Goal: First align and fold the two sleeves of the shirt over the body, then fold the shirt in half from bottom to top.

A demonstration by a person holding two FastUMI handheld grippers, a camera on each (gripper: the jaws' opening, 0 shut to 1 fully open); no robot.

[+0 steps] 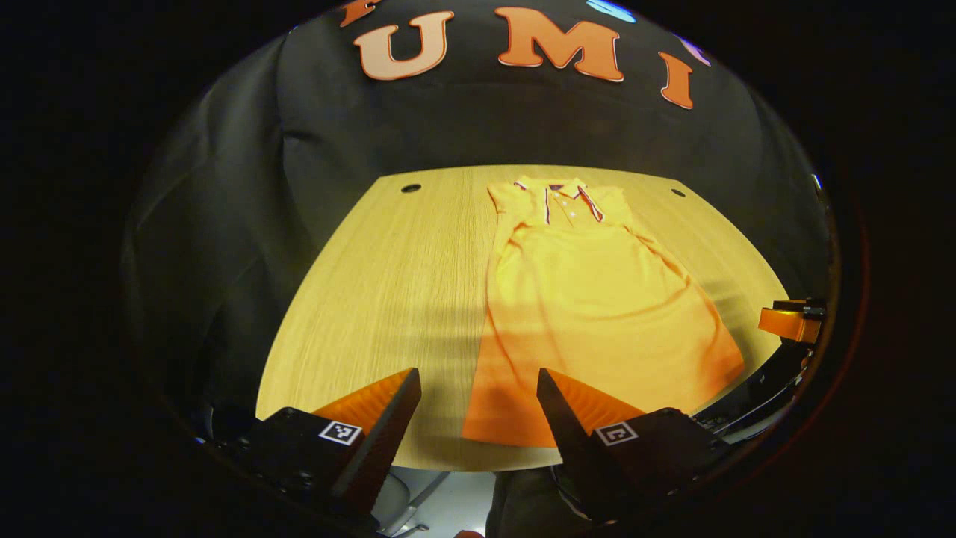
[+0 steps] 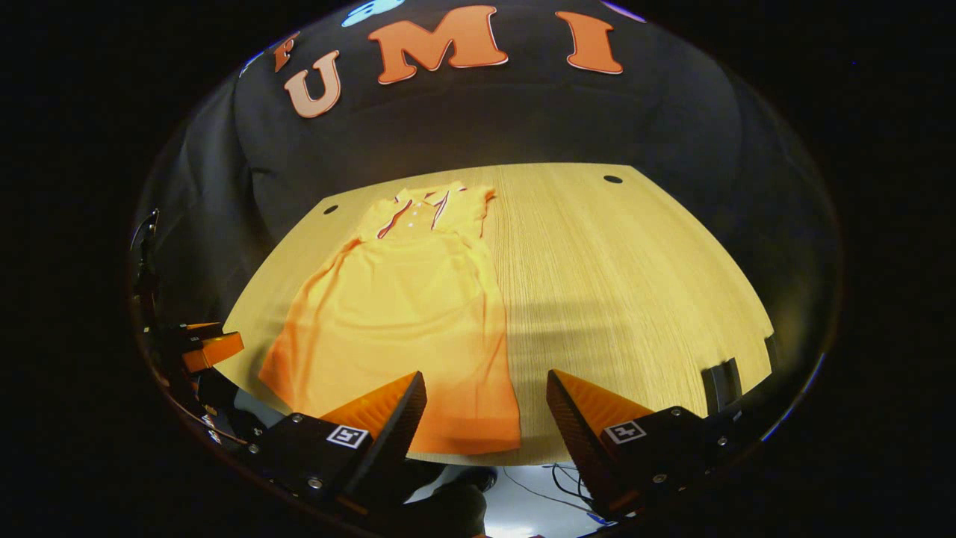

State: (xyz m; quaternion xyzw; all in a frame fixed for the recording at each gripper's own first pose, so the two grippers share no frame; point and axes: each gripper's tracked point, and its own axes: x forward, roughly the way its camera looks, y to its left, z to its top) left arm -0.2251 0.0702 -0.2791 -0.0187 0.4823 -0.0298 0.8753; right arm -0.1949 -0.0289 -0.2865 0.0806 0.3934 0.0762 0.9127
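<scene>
Currently the shirt (image 1: 590, 314) lies flat on the counter (image 1: 388, 299); left gripper (image 1: 478, 388) and right gripper (image 2: 485, 392) hover apart, holding nothing.

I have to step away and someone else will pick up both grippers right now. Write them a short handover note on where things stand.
Left gripper: jaws open, holding nothing, hovering over the shirt's bottom hem near the table's front edge.
Right gripper: jaws open, holding nothing, hovering at the hem's other corner.
Shirt: lies flat on the table, collar at the far end, hem toward you.
Done: both sleeves look already folded in over the body, since the shirt reads as a narrow shape with none sticking out.
Left: grip the two hem corners and fold the bottom up to the collar.
</scene>
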